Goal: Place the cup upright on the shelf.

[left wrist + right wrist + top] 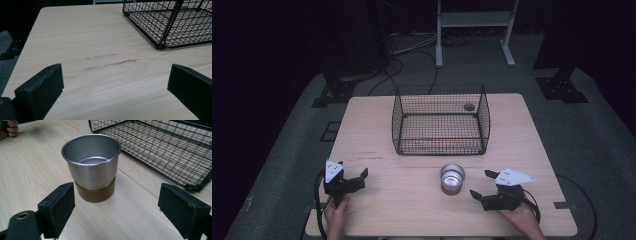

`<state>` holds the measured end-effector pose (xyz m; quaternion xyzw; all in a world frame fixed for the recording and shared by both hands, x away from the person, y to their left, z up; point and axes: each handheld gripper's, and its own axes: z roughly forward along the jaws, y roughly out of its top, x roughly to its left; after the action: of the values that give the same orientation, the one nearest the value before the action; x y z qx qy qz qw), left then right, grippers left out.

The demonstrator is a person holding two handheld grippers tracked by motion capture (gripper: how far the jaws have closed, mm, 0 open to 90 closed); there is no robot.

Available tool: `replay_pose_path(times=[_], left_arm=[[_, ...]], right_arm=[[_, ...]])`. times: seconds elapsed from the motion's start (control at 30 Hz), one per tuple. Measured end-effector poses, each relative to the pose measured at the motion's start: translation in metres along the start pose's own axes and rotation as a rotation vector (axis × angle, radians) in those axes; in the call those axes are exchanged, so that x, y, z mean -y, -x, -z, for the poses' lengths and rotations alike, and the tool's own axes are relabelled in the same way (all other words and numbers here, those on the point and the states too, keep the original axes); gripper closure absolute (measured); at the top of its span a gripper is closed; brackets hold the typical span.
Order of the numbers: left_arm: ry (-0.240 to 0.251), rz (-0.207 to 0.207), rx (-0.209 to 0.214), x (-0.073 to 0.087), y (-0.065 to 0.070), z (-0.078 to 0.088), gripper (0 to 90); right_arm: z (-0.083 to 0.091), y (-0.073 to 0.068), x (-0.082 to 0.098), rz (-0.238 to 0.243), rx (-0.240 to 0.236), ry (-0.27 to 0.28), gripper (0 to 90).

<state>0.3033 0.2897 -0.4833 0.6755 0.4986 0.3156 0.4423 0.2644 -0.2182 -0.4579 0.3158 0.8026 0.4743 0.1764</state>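
Standing upright, steel cup [91, 162], empty, wire basket [440, 120] empty

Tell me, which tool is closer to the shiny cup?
The right tool. It sits open beside the metal cup, facing it. The left tool is farther off across the table, facing bare wood.

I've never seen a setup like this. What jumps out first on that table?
A shiny metal cup with a brown base stands upright near the front middle of the wooden table, just ahead of the open right gripper. Behind it sits a black wire basket. The left gripper, also open, hovers over bare wood at the front left.
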Motion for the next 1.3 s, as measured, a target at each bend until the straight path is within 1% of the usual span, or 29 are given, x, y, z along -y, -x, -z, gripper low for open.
replay_pose_path(times=[0.17, 0.33, 0.47, 0.6, 0.67, 0.87, 0.97, 1.07, 1.17, 1.3], left_arm=[[0.000, 0.000, -0.001, 0.000, 0.000, 0.000, 0.0], [0.000, 0.000, 0.000, 0.000, 0.000, 0.000, 0.0], [0.000, 0.000, 0.000, 0.000, 0.000, 0.000, 0.0], [-0.001, 0.001, 0.000, 0.000, 0.000, 0.000, 0.0], [0.001, 0.001, -0.001, 0.000, 0.000, 0.000, 0.0], [0.002, 0.004, 0.000, 0.000, 0.000, 0.000, 0.0], [0.003, 0.004, 0.001, 0.000, 0.000, 0.000, 0.0], [0.004, 0.004, 0.001, 0.000, 0.000, 0.000, 0.0], [0.004, 0.003, 0.001, 0.000, 0.000, 0.000, 0.0], [0.002, 0.003, 0.001, 0.000, 0.000, 0.001, 0.0]], right_arm=[[-0.005, -0.004, -0.004, 0.009, -0.019, -0.021, 12.7], [-0.009, -0.008, -0.009, 0.029, -0.038, -0.028, 12.8], [-0.013, -0.010, -0.011, 0.033, -0.054, -0.042, 12.7], [-0.018, -0.013, -0.013, 0.044, -0.065, -0.055, 10.3], [-0.020, -0.014, -0.014, 0.054, -0.059, -0.055, 10.3], [-0.026, -0.018, -0.019, 0.064, -0.068, -0.075, 10.3], [-0.030, -0.020, -0.021, 0.072, -0.075, -0.082, 8.7], [-0.033, -0.021, -0.022, 0.083, -0.071, -0.098, 8.7], [-0.036, -0.022, -0.023, 0.080, -0.071, -0.106, 8.7], [-0.040, -0.023, -0.024, 0.102, -0.056, -0.124, 8.7]])
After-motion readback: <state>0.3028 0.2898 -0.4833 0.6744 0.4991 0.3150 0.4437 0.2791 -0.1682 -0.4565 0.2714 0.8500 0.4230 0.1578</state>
